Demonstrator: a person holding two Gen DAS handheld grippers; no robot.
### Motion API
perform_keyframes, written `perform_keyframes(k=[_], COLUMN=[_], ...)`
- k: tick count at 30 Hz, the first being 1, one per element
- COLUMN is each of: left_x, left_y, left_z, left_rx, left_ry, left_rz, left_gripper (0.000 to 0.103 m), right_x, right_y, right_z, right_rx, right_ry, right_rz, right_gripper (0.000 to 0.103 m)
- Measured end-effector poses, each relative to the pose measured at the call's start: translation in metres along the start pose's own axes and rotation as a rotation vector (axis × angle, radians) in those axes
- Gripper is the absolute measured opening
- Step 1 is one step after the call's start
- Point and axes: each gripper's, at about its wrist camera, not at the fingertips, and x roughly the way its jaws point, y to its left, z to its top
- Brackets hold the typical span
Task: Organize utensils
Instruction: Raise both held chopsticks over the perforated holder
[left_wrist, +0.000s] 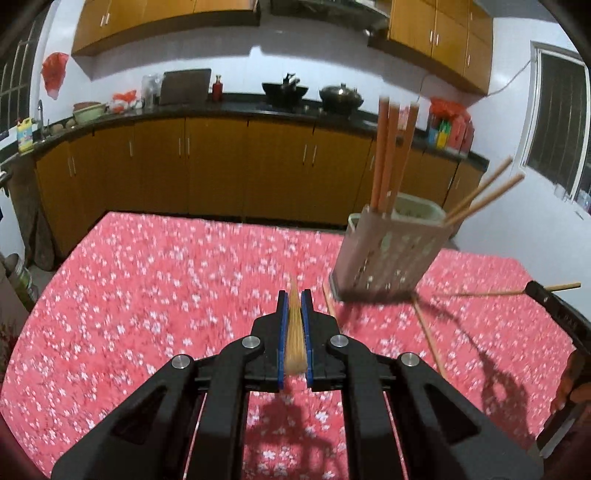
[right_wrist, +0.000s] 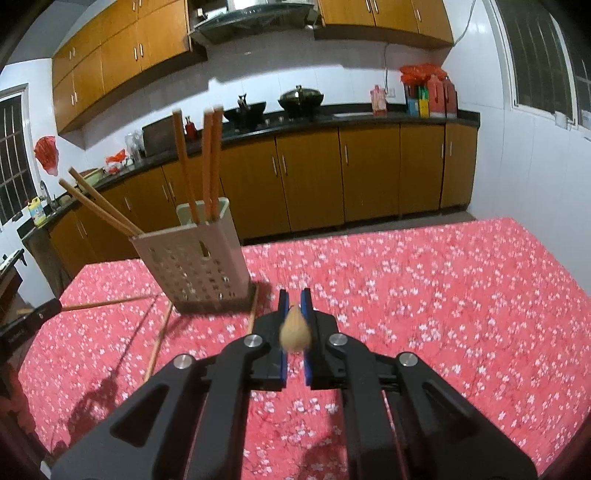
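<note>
My left gripper is shut on a wooden chopstick that points away from the camera above the table. My right gripper is likewise shut on a chopstick, seen end-on between the blue pads. A beige perforated utensil holder stands on the red floral tablecloth with several chopsticks upright or leaning in it. It is ahead and right of the left gripper, ahead and left of the right one. Each gripper appears at the other view's edge with its chopstick. Loose chopsticks lie by the holder's base.
The table's red floral cloth fills the foreground. Beyond its far edge run orange kitchen cabinets under a dark counter with woks and bottles. A dark chair stands at the table's right side.
</note>
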Motion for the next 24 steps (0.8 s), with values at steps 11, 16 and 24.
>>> perform_keyframes(k=[11, 16, 24], left_x=[-0.033, -0.050, -0.072], left_y=[-0.012, -0.024, -0.057], left_z=[0.036, 0.055, 0.094], left_rx=[0.041, 0.041, 0.031], left_ry=[-0.107, -0.153, -0.295], left_rz=[-0.038, -0.089, -0.139], left_gripper=[0.007, 0.007, 0.007], right_x=[-0.043, -0.071, -0.089], right_y=[0.019, 0.033, 0.061], right_z=[0.046, 0.075, 0.118], right_rx=[-0.028, -0.033, -0.069], right_ry=[-0.123, -0.193, -0.326], right_rz=[0.102, 0.196, 0.239], right_gripper=[0.007, 0.007, 0.007])
